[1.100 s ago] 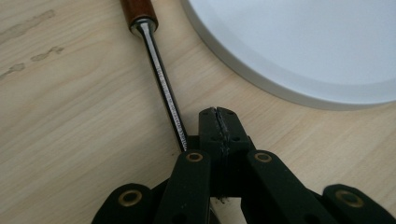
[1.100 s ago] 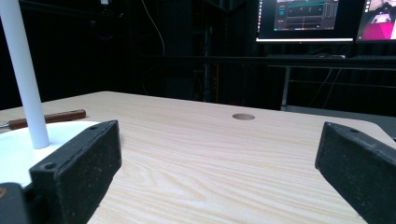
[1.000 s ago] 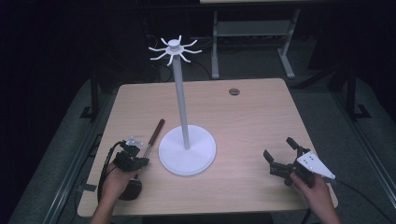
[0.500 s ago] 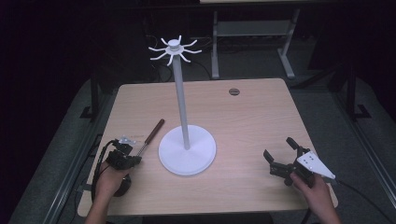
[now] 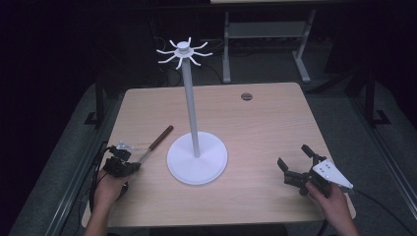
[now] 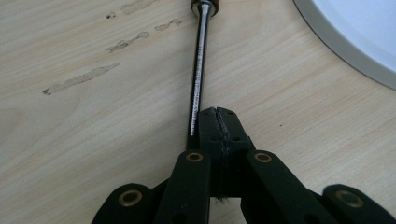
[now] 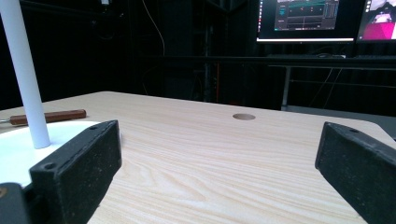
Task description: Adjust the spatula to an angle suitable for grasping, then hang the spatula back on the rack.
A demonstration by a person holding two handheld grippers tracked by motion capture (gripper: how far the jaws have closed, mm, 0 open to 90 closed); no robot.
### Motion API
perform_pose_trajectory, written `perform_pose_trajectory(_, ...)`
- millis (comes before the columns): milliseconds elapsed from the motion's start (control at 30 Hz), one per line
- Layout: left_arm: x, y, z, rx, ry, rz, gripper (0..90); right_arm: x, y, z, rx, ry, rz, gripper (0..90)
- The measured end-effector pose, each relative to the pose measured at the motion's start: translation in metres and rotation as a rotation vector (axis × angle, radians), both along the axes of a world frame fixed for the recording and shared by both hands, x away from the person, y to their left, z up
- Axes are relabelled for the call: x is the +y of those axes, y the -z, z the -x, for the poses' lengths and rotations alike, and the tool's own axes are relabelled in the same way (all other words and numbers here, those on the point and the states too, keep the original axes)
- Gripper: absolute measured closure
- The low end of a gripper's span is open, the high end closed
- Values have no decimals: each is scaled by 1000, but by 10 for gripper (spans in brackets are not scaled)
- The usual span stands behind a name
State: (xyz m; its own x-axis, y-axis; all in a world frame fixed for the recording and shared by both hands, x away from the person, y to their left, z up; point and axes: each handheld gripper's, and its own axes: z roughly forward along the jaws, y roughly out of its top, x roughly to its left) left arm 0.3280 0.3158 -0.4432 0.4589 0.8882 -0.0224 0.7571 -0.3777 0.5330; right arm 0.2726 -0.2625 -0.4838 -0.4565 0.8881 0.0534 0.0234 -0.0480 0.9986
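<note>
Black jaws of the left gripper [image 6: 218, 116] are pressing flat together beside the metal shaft of the screwdriver [image 6: 198, 74], lying near the table's [image 5: 265, 123] front-left edge, just beside the white stand's [image 5: 197, 158] round base. Opposite, the right gripper [image 5: 295, 164] is resting low with its jaws spread wide, gripping nothing. Pale wood is stretching toward two lit monitors [image 7: 303, 18] in a dark room
</note>
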Motion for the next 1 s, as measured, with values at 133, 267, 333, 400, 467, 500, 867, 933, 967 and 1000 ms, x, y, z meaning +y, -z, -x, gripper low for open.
perform_pose_trajectory(133,0,-4,1,-6,9,11,896,0,0,0,0,0,1,0)
perform_pose_trajectory(267,0,-11,-1,-10,36,34,875,0,0,0,0,0,0,0)
perform_pose_trajectory(333,-2,-13,-4,-4,46,37,856,0,0,0,0,0,0,0)
perform_pose_trajectory(400,-3,-16,-7,5,58,32,839,0,0,0,0,0,0,0)
perform_pose_trajectory(467,-5,-19,-10,10,65,31,817,0,0,0,1,0,-1,0)
perform_pose_trajectory(500,-6,-20,-12,12,72,27,806,0,0,0,1,-1,-1,0)
perform_pose_trajectory(867,-18,-40,-36,48,124,8,693,0,0,0,1,-1,-1,0)
perform_pose_trajectory(933,-19,-42,-39,57,127,7,679,0,0,0,1,-1,-1,0)
perform_pose_trajectory(967,-22,-46,-45,70,136,-3,673,0,0,0,1,-1,-1,0)
perform_pose_trajectory(1000,-23,-48,-48,76,145,-9,672,0,0,0,1,-1,-1,0)
